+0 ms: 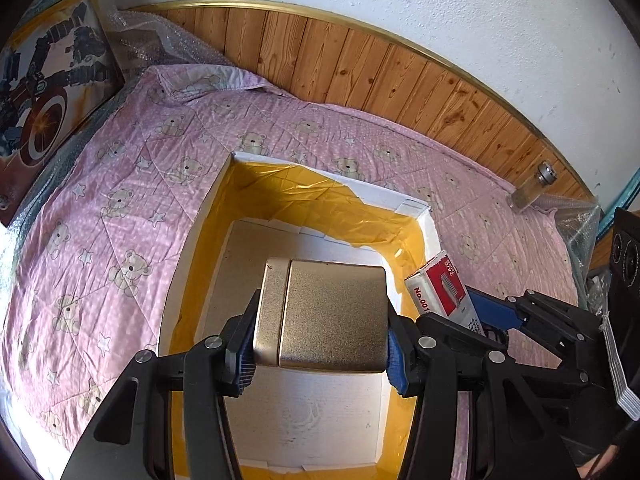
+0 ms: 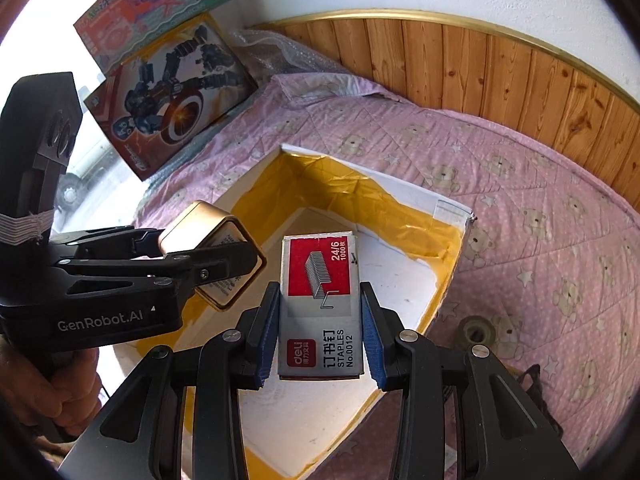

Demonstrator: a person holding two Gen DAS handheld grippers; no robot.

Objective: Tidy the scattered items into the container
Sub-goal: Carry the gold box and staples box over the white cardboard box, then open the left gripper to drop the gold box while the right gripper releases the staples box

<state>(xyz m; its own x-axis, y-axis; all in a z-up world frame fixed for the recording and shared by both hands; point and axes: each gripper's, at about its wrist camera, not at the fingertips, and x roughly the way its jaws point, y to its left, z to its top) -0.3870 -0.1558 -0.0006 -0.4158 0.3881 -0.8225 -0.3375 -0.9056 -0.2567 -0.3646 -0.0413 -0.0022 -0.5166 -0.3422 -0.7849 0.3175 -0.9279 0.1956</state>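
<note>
Bed cover: pink quilted fabric with bear and star print (image 1: 120, 184), spread under everything.
Container: open white cardboard box with yellow tape lining (image 1: 304, 200), resting on the cover, floor bare.
Toy boxes: two printed cartons (image 2: 172, 92), far left, propped by the wall.
Left gripper (image 1: 320, 344): clamped on a gold rectangular metal tin (image 1: 332, 316), held above the box interior.
Right gripper (image 2: 320, 328): closed on a red-and-grey cardboard staples box (image 2: 320, 300), over the box, right of the tin.
Glass jar: small, metal-capped (image 1: 532, 188), far right by the wood panelling.
</note>
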